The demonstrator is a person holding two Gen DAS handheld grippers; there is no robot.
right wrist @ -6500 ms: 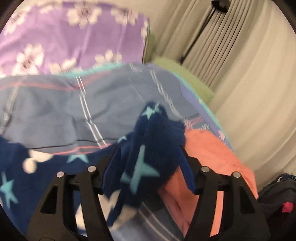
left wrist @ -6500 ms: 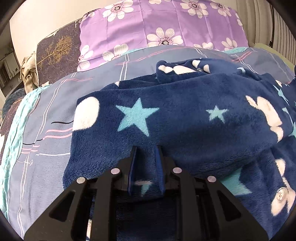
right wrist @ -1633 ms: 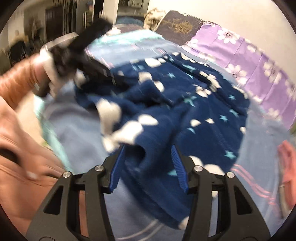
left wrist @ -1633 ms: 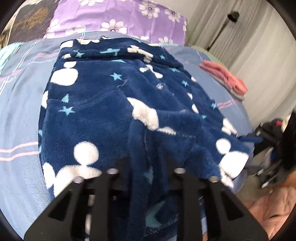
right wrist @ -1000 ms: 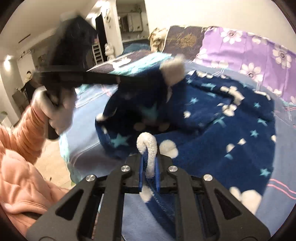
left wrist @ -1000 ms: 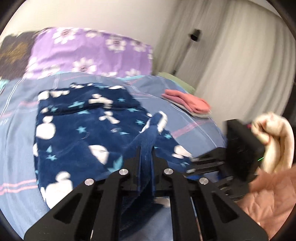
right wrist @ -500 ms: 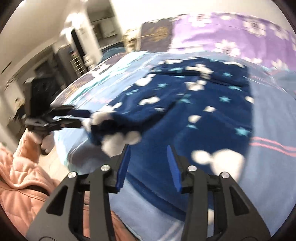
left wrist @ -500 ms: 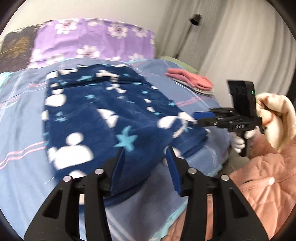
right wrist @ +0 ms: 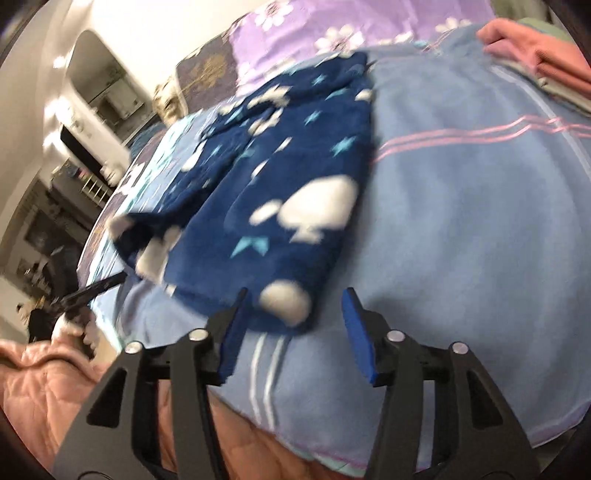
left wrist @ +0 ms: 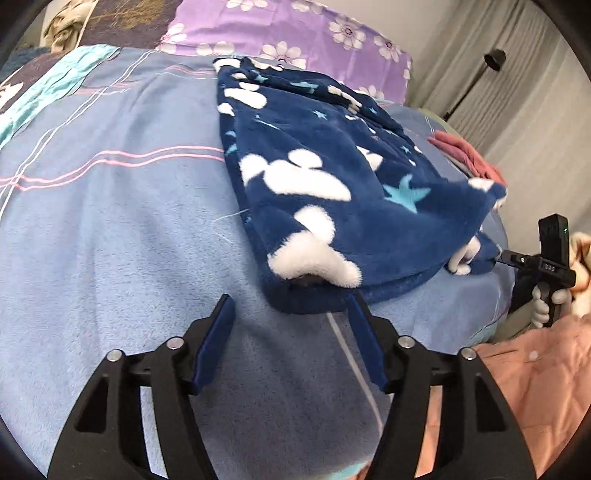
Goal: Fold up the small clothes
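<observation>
Bedroom, a bed with a blue-grey sheet [left wrist: 110, 221] striped in pink and white, a purple flowered pillow [left wrist: 288, 33] at the head and pale curtains [left wrist: 517, 92] to the side. The navy fleece garment [left wrist: 332, 177], printed with white blobs and light blue stars, lies folded flat on the sheet, running from near the pillow down to the near edge of the bed. Its near hem is a thick doubled roll with a white patch on top.

My left gripper [left wrist: 290, 325] hangs low over the sheet, jaws spread wide and holding nothing; the right-hand finger tip is just at the garment's near hem, the other finger is over bare sheet. In that same view my right gripper [left wrist: 517, 260] shows at the far side of the bed, its tip close by the garment's corner, contact hard to call.

From the right wrist view, blurred, my right gripper [right wrist: 291, 314] is also spread wide, empty, with the garment's near corner sitting just ahead between the fingers, not pinched. A folded pink stack of clothes [right wrist: 535, 62] sits on the sheet well apart from the navy piece, toward the curtain side. Pink quilted sleeve [right wrist: 33, 387] at the lower edge.
</observation>
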